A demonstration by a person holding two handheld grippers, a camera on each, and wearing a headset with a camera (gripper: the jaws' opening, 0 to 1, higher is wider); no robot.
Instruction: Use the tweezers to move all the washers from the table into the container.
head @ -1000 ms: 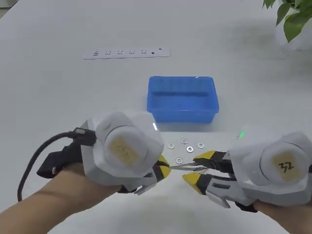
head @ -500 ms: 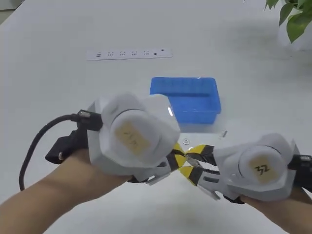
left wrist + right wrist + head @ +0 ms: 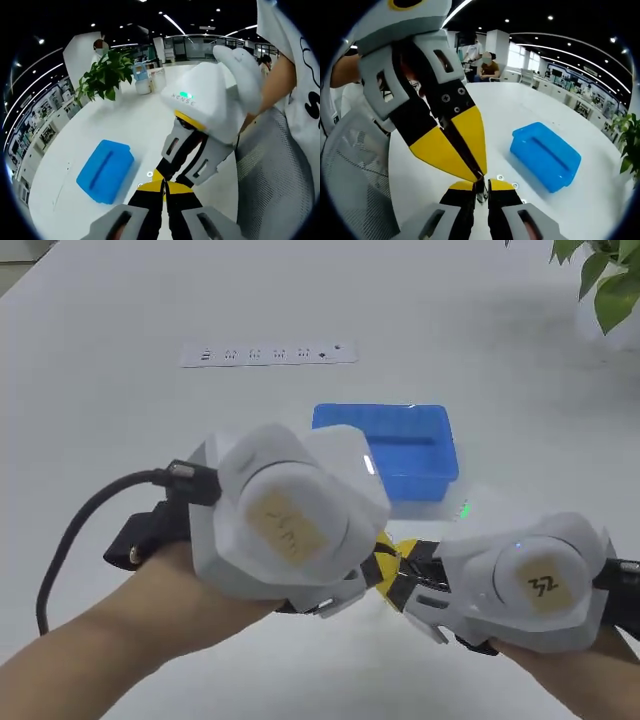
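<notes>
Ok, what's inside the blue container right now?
The floor of the blue container that shows is plain blue, with nothing lying on it. In the head view the left gripper covers its near left corner, so that part cannot be checked from there.

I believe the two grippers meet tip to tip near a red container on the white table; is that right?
Not quite: the container is blue, as the head view shows. The left gripper and right gripper do meet tip to tip near it.
</notes>
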